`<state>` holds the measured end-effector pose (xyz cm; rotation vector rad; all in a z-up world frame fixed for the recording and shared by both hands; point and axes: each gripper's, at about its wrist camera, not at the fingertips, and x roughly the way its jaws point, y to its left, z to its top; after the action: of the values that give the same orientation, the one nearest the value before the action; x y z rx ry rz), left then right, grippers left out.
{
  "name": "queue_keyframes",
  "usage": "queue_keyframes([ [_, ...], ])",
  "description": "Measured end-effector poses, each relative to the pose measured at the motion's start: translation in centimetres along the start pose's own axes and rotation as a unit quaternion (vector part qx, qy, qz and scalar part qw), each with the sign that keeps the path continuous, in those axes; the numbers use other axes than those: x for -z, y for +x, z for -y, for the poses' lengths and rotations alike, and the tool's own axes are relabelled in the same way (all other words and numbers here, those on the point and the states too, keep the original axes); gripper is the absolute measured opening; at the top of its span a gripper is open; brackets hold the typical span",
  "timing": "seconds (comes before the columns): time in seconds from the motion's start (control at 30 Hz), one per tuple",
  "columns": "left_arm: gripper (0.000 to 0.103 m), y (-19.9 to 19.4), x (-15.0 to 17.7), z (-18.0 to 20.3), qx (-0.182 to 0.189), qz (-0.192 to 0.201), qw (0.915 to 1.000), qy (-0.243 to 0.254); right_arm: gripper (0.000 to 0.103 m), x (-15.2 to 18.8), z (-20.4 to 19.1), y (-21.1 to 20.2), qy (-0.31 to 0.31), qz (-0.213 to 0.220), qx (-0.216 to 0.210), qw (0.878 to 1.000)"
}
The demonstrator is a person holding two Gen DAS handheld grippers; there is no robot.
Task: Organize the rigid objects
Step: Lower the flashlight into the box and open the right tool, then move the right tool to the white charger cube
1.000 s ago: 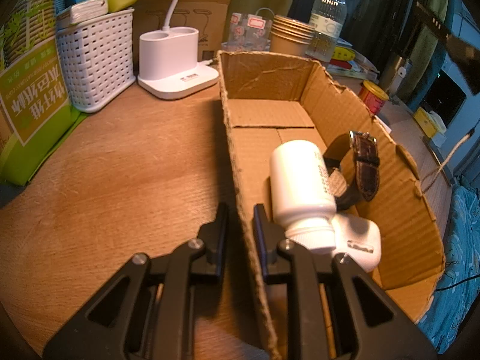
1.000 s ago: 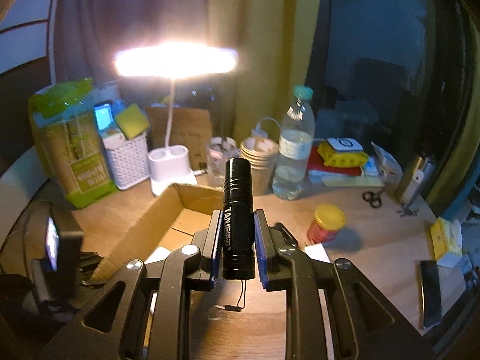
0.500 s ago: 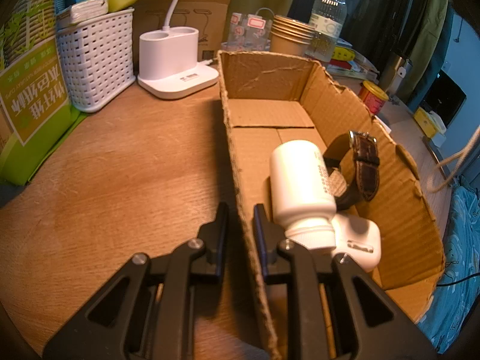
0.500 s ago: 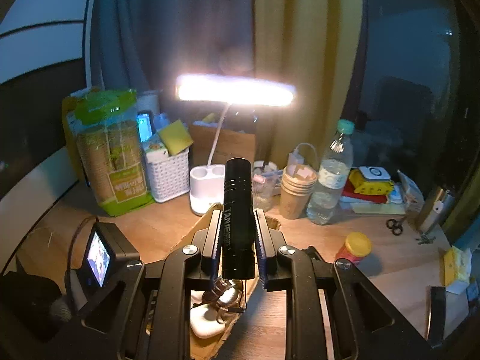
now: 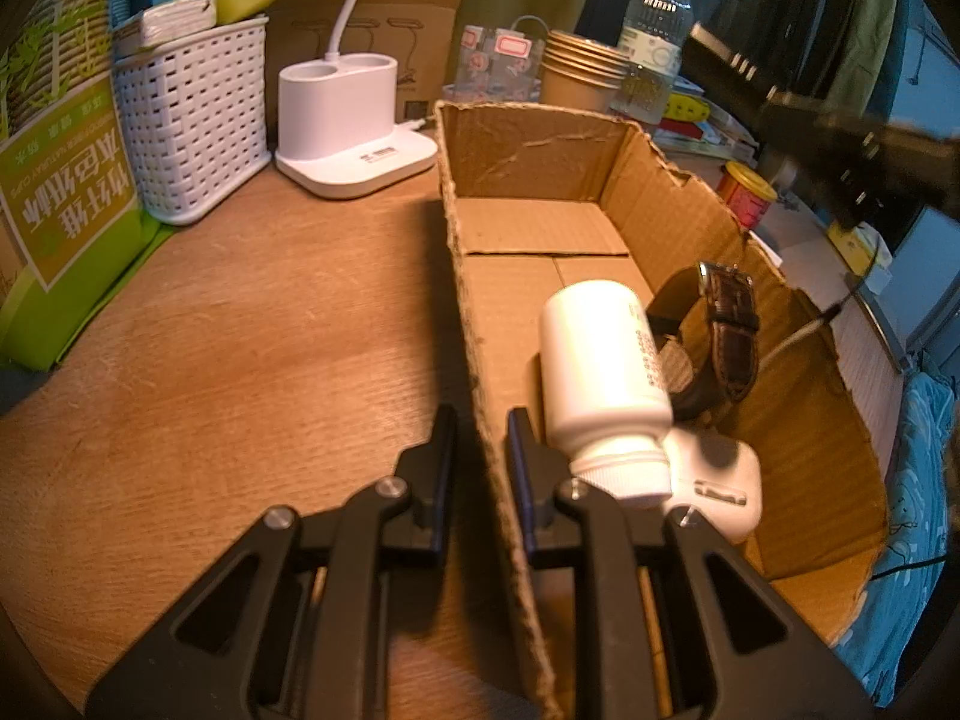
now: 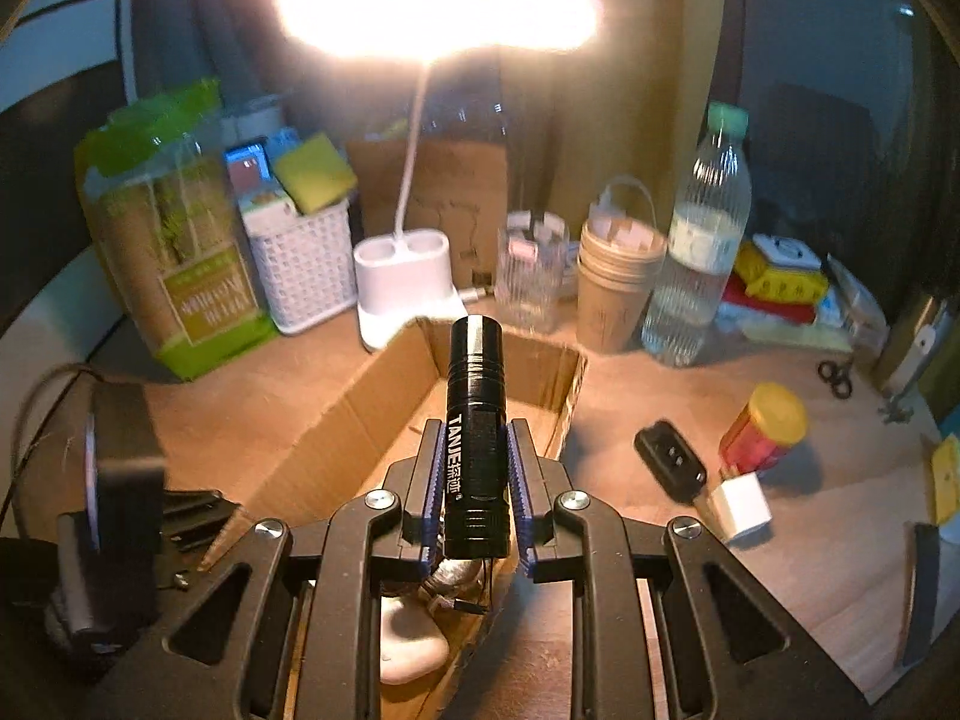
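The left tongs (image 5: 480, 438) are closed on the left wall of the cardboard box (image 5: 480, 360), one finger outside over the wooden bench (image 5: 240, 360) and the other inside the box. The box is open-topped and runs away from the camera. In its near end lies a white bottle (image 5: 600, 354) on its side, cap toward the camera, resting partly on a white case (image 5: 726, 480). Just to the right of the bottle, a watch with a dark brown strap (image 5: 729, 330) leans against the right wall. The far half of the box floor is bare cardboard.

The right tongs (image 6: 477, 450) are clamped on a black flashlight (image 6: 474, 408), which points away from the camera and sticks out well past the fingertips. In the right wrist view it hangs above the box, over its near-to-middle part. In the left wrist view the flashlight appears blurred at the upper right, above the right wall.

On the bench to the right of the box lie a black car key (image 6: 669, 459), a small white cube (image 6: 741, 507) just beside it, and a red jar with a yellow lid (image 6: 762, 429). At the far side stand a white lamp base (image 5: 354, 132), a white basket (image 5: 192, 120), stacked paper cups (image 5: 582, 75) and a water bottle (image 5: 654, 42). The lamp head (image 6: 438, 0) glows bright.
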<state>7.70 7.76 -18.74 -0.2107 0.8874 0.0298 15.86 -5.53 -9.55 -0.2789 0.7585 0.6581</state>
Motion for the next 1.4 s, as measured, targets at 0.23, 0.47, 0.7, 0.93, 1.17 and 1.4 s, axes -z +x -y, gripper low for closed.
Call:
queue_keyframes([
  [0.23, 0.018, 0.0, 0.0, 0.0, 0.000, 0.000, 1.0000, 0.000, 0.022, 1.3, 0.3, 2.0, 0.008, -0.027, 0.009, 1.000],
  [0.47, 0.018, 0.0, 0.0, 0.0, 0.000, 0.000, 1.0000, 0.000, 0.022, 2.2, 0.6, 2.8, 0.016, -0.047, 0.013, 0.999],
  [0.7, 0.018, 0.0, 0.0, 0.1, 0.000, 0.000, 1.0000, 0.000, 0.029, 2.4, 0.6, 2.0, 0.017, -0.045, 0.009, 0.999],
  [0.93, 0.018, 0.0, 0.0, 0.1, 0.000, 0.000, 1.0000, 0.000, 0.030, 2.6, 1.3, 1.1, 0.026, -0.039, 0.016, 0.999],
  [1.17, 0.018, 0.0, 0.0, 0.1, 0.000, 0.000, 1.0000, 0.000, 0.031, 2.7, 3.4, -0.3, 0.046, -0.022, 0.035, 0.998],
  [1.4, 0.018, 0.0, 0.0, 0.1, 0.000, 0.000, 1.0000, 0.000, 0.037, 3.1, 6.0, -0.6, 0.068, -0.019, 0.058, 0.996],
])
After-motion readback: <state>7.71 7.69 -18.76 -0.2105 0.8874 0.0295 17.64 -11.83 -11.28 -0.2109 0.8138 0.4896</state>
